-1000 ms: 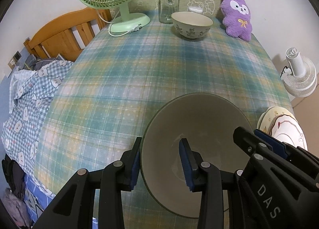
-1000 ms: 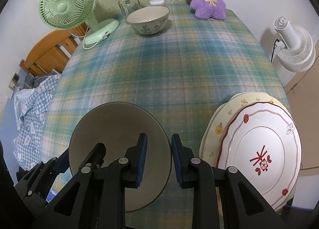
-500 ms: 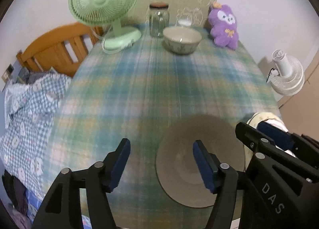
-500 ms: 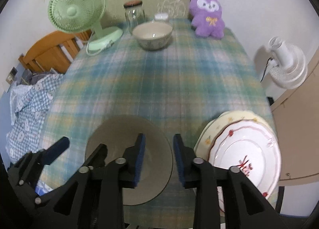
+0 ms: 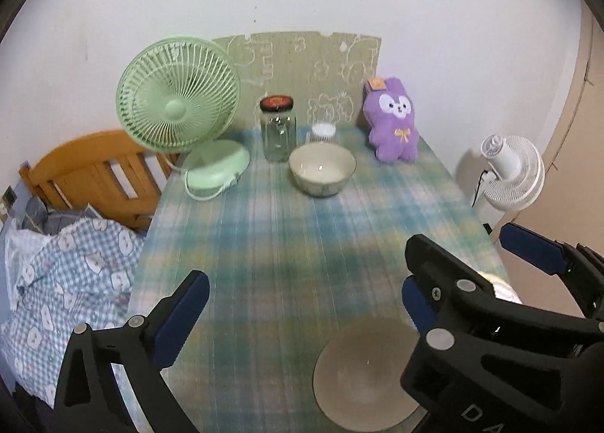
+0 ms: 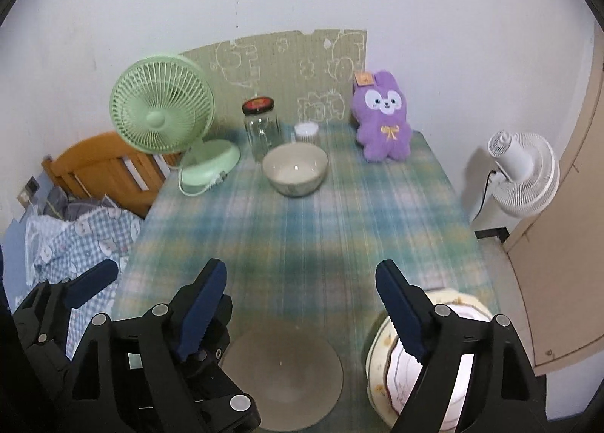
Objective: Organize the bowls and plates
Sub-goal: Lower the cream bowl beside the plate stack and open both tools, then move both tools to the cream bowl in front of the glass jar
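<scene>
The middle of the checked tablecloth (image 6: 298, 229) lies bare from left edge to right edge, a wide lane between the near and far things. At the near edge a grey bowl (image 6: 283, 376) sits just left of the stacked plates (image 6: 381, 353), with only a narrow gap between them. The far end is crowded: a green fan (image 6: 162, 116) at far left, a glass jar (image 6: 262, 131) and a small white cup (image 6: 306, 131) behind a cream bowl (image 6: 295, 168), and a purple plush (image 6: 381, 119) at far right. Cloth between cream bowl and plush stays free.
</scene>
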Available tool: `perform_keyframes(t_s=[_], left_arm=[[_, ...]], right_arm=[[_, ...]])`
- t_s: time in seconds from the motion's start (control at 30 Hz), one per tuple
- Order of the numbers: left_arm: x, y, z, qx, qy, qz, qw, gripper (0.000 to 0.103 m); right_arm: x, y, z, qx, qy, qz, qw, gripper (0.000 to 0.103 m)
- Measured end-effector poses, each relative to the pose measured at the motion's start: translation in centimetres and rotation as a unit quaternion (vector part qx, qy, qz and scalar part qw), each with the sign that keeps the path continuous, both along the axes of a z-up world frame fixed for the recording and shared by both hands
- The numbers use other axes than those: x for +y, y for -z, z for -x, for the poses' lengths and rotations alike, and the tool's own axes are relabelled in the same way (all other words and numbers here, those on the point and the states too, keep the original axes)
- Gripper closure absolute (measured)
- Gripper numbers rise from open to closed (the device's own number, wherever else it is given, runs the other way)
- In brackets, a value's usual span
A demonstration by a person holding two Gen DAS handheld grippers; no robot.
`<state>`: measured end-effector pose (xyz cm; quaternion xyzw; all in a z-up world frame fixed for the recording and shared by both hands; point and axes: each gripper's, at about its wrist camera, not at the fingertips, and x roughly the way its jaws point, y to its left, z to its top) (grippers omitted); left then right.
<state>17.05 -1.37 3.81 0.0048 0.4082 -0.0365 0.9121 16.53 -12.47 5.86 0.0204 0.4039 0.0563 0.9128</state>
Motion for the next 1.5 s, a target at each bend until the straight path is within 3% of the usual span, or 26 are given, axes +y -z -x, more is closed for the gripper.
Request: perform_keyframes(t_s=[0.27,0.53,0.97,1.13,1.23,1.37,1.5], left_arm=[[-0.3,-1.0,-3.7,-0.012,0.003,0.005,0.9999,0.002],[-1.4,-0.4,-7.9,-0.027,-0.024,0.016,0.9992,0.003],[-2.3,3.3,-15.8,-0.012,-0.048,-0.005,0.9988,0.007],[-2.3,5.1,-18.7,0.014,-0.042,0.000,0.9990,0.015],[-2.2,5.8,-20.0,0.011,-0.042,0.005,0.9991,0.019],[-2.4,6.9,-21.5,0.001,-0.055,-0.020,0.9983,0.021],[-2.0,8.7,-23.5,0.014,-0.054,-0.007,0.9984,0.029]], right_arm=[[-0.5,-1.3,-4.5,-0.010,-0.001,0.017,1.000,0.012],[-1.1,-0.9,-9.5,-0.024,-0.011,0.034,0.999,0.011],[-1.9,3.6,-18.7,-0.017,-0.067,0.019,0.997,0.008],[-1.9,5.7,-21.7,0.007,-0.070,0.015,0.997,0.008],[-2.0,6.8,-23.0,0.016,-0.068,-0.001,0.998,0.008],[-1.7,8.1,-24.6,0.002,-0.063,-0.005,0.998,0.004],[-1.5,10.0,-26.9,0.020,-0.069,-0.015,0.997,0.004]])
